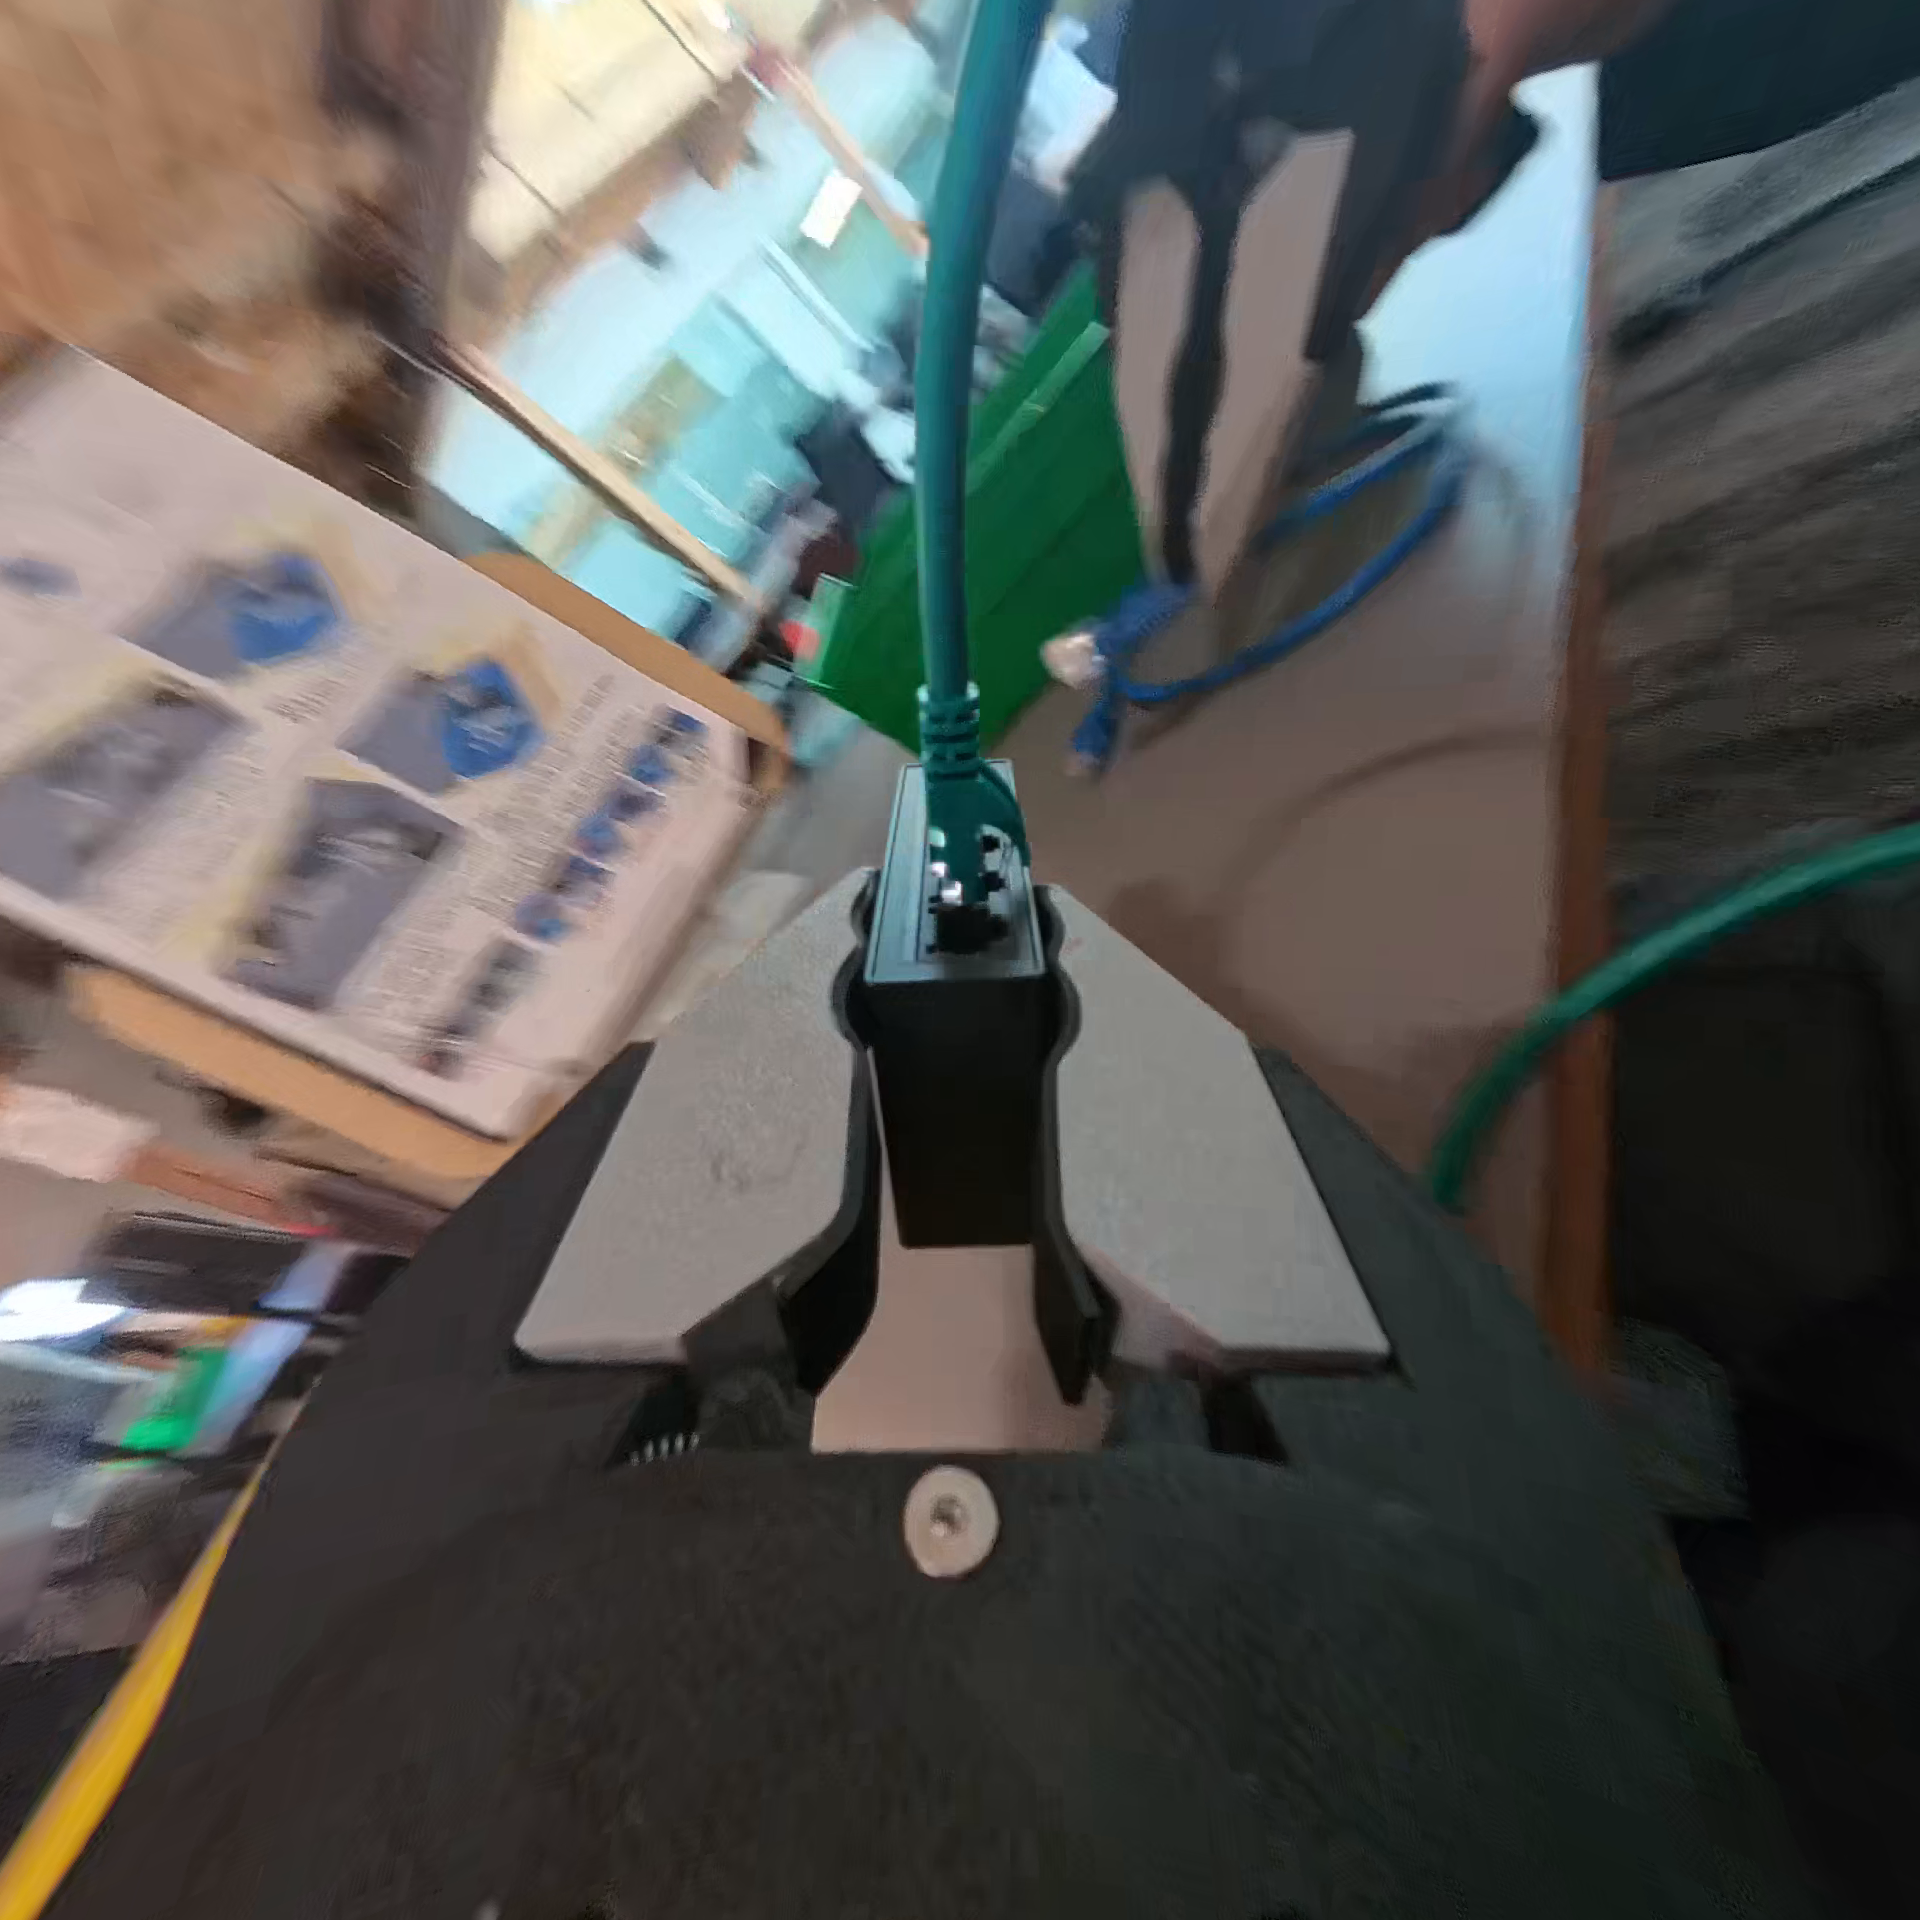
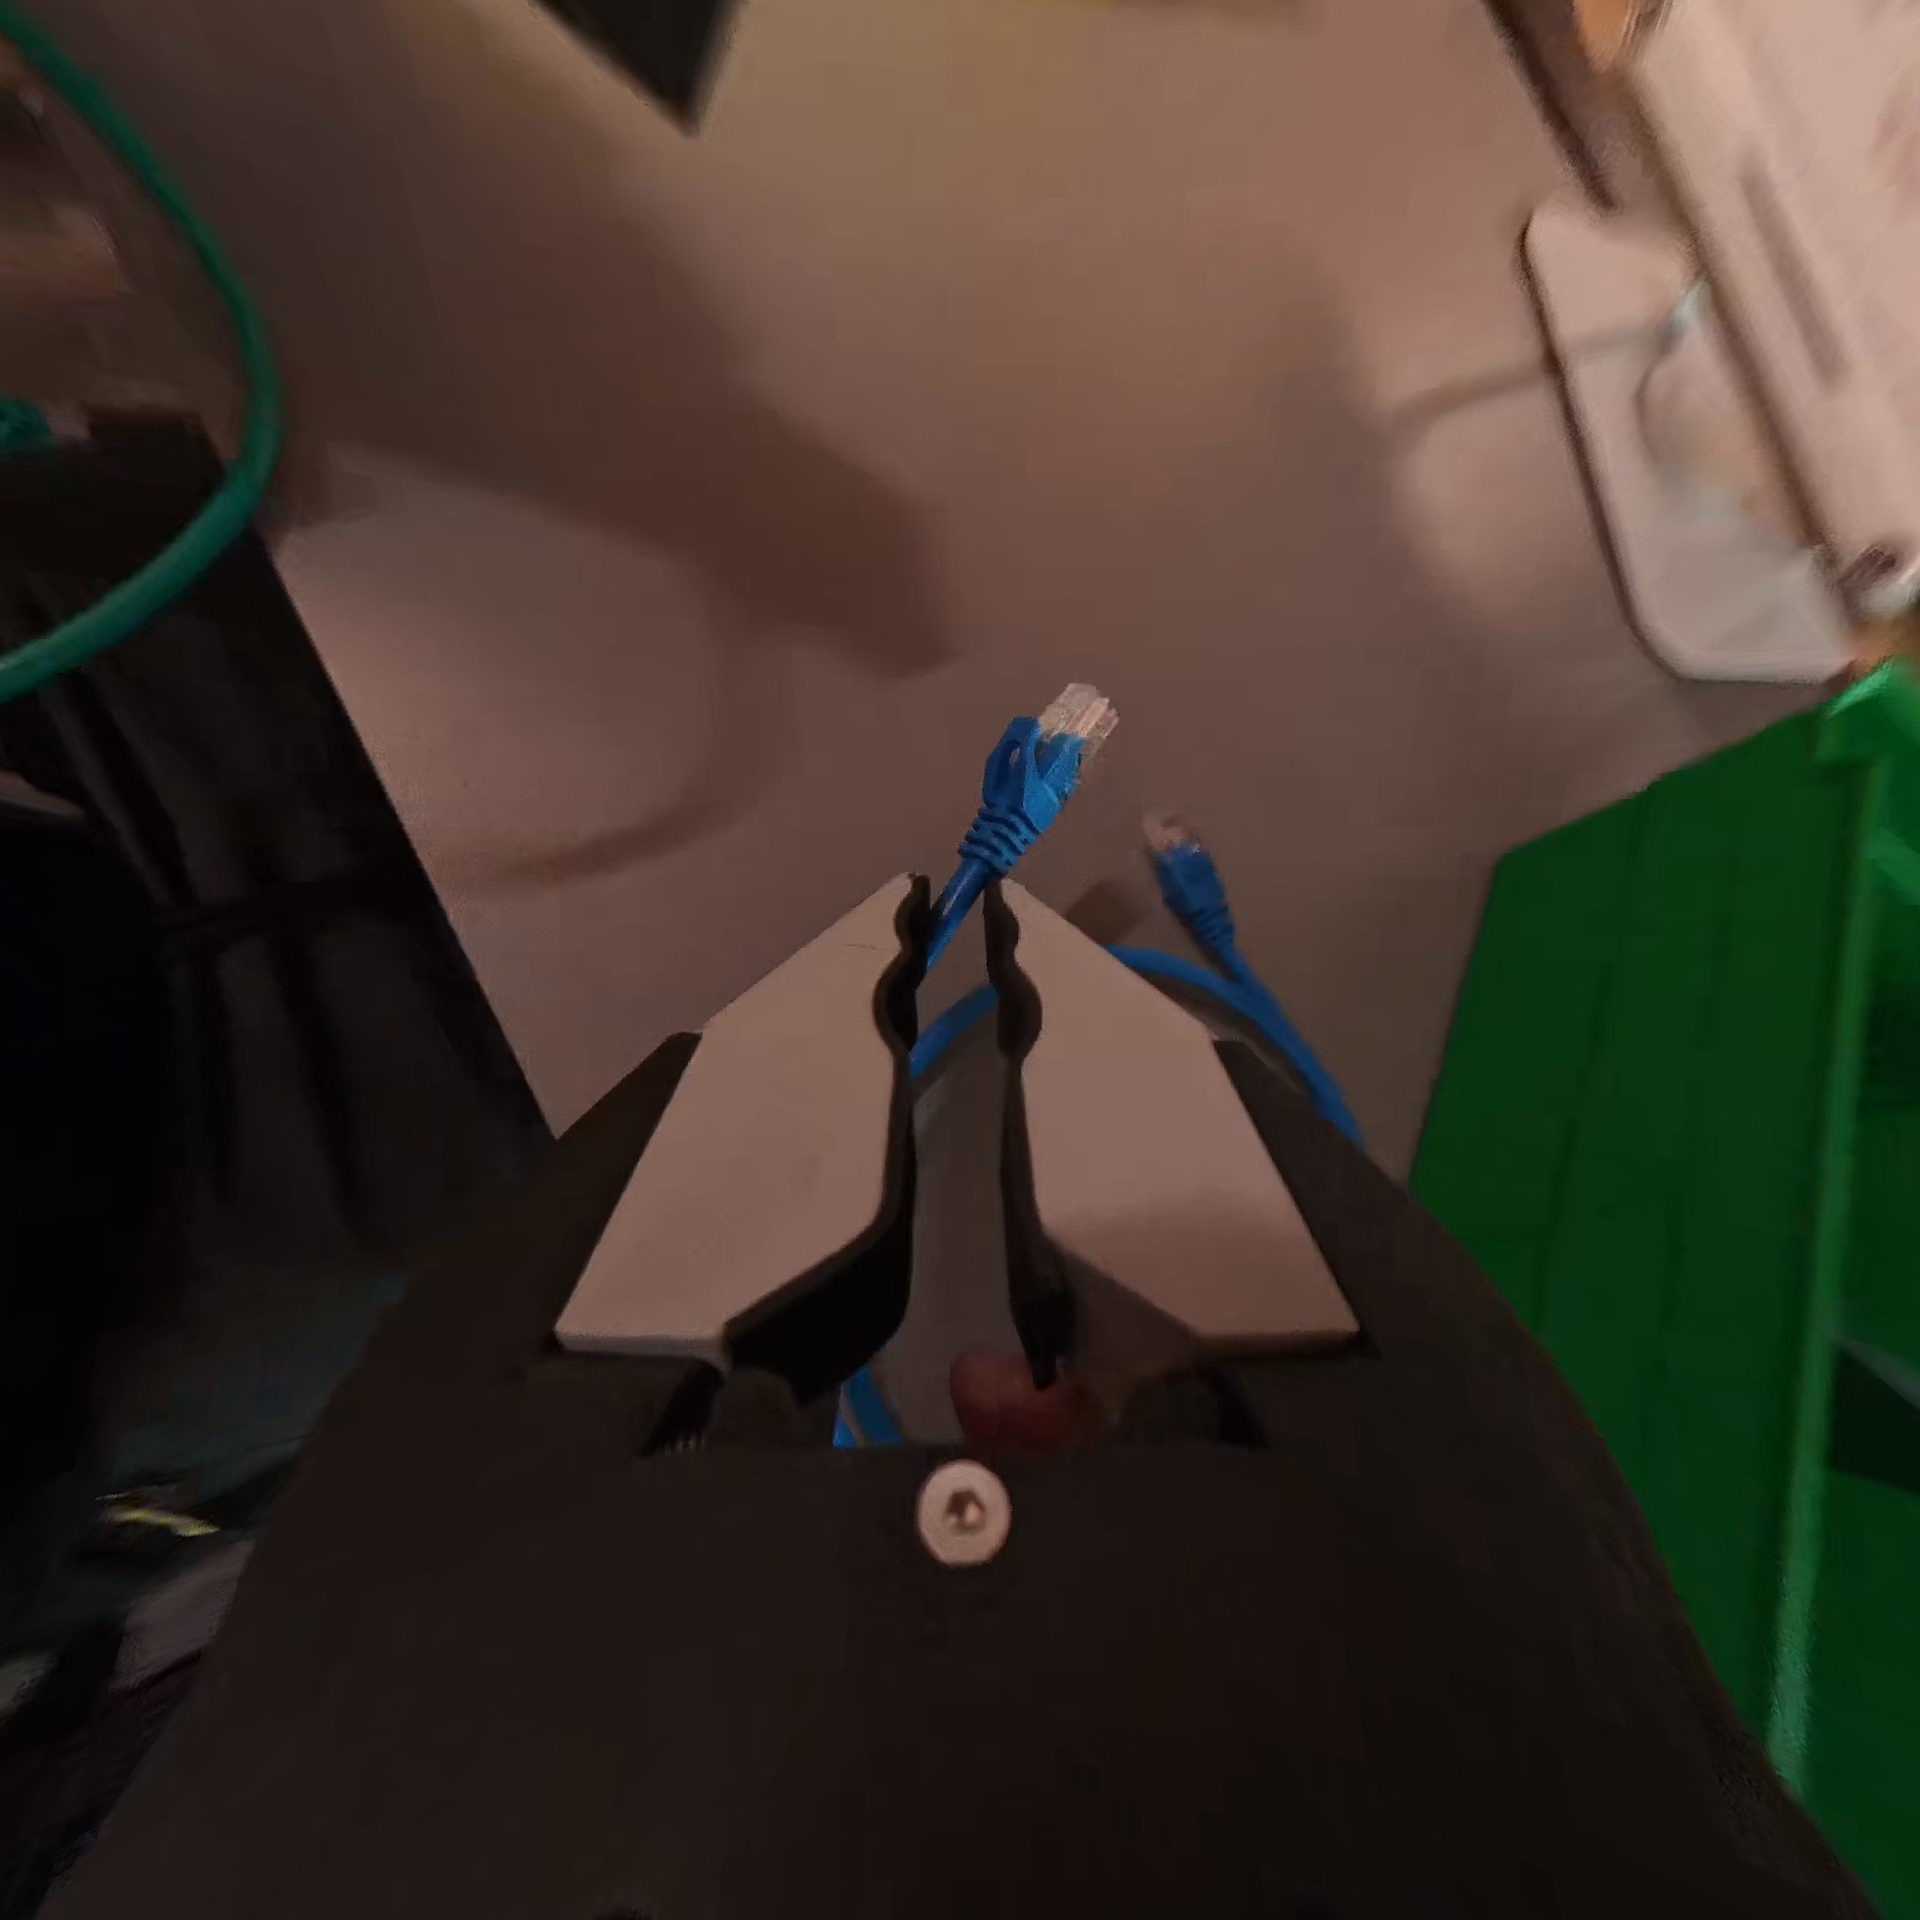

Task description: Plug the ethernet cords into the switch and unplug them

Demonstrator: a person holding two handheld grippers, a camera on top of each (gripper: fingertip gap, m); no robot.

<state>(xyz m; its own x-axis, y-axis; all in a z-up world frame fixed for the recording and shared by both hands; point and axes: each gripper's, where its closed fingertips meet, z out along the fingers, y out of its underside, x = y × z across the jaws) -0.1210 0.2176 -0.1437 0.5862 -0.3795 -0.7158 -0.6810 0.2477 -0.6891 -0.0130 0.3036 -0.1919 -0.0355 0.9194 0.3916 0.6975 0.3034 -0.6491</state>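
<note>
Apparently clear of table edge (image 1: 1579, 935), left gripper (image 1: 956, 935) clamps switch (image 1: 956, 1039).

I see a black switch (image 1: 956, 1049) with a teal-green cord (image 1: 948, 436); at two o'clock lies a blue cord (image 1: 1340, 592). My grey-faced fingers (image 2: 790, 1132) pinch its blue boot, clear plug (image 2: 1081, 717); green bin (image 2: 1662, 1195) at three o'clock.

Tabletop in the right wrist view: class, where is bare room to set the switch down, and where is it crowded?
Free: the bare table beyond the blue plug, left of the green box. Crowded: the blue cord coils beside the box.
</note>
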